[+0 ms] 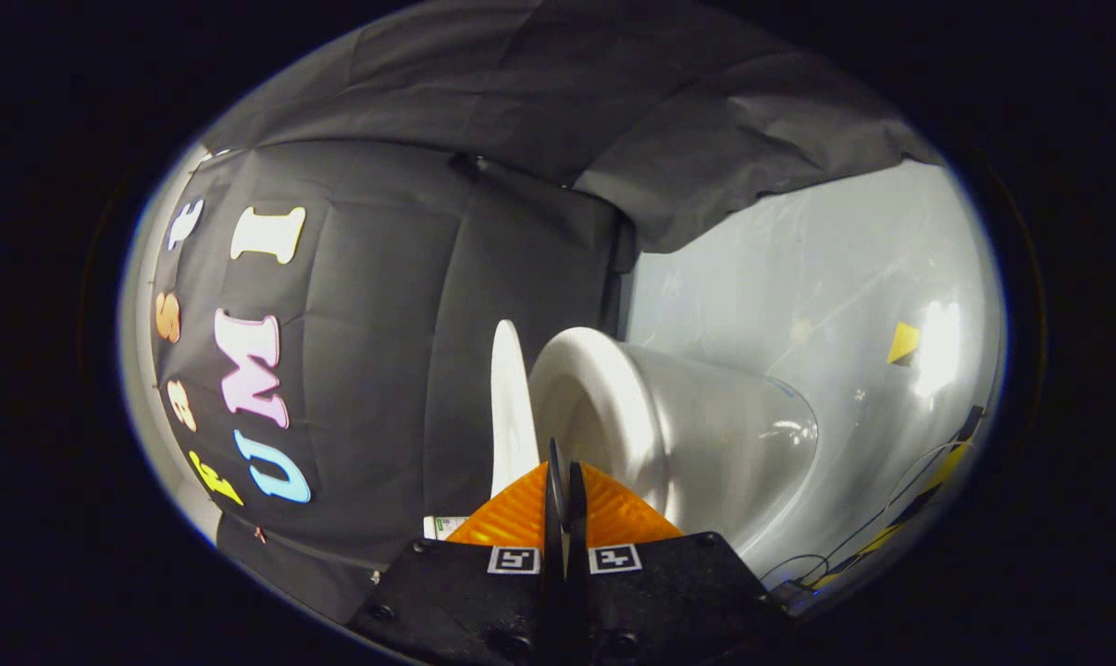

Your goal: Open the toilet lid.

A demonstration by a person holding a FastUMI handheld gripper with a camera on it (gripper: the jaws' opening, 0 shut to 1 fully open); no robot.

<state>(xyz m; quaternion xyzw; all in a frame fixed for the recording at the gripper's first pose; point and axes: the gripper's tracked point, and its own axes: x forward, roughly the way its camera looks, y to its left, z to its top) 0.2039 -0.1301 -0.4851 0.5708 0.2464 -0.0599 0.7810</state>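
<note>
Gripper state: you are holding the gripper (565, 476) with its two fingers pressed together, no gap showing between them and nothing pinched there; it is clenched on air.
Gripper pose: you are viewing the scene rolled to one side, so the toilet is lying sideways across the view and the floor is standing up like a wall beyond it.
Gripper position: the fingertips are sitting just in front of the slot between the toilet lid (509, 412) and the toilet bowl (678, 435); whether they are touching either one cannot be told from here.
Lid: it is standing well apart from the bowl rim, on the side toward the black booth cloth (382, 305), with a clear wedge of space between it and the rim.
Bowl: the white rim is showing fully uncovered, and the glossy body is running away from it toward the floor.
Floor: the pale floor (799, 277) is catching strong glare, with a yellow marker (902, 343) stuck on it and cables (891, 518) trailing near the base of the toilet.
Progress, done: judging by the lid's angle, the lift looks complete or very nearly so.
Progress, left: you are probably only needing to confirm the lid is resting back by itself, then draw the gripper clear.
</note>
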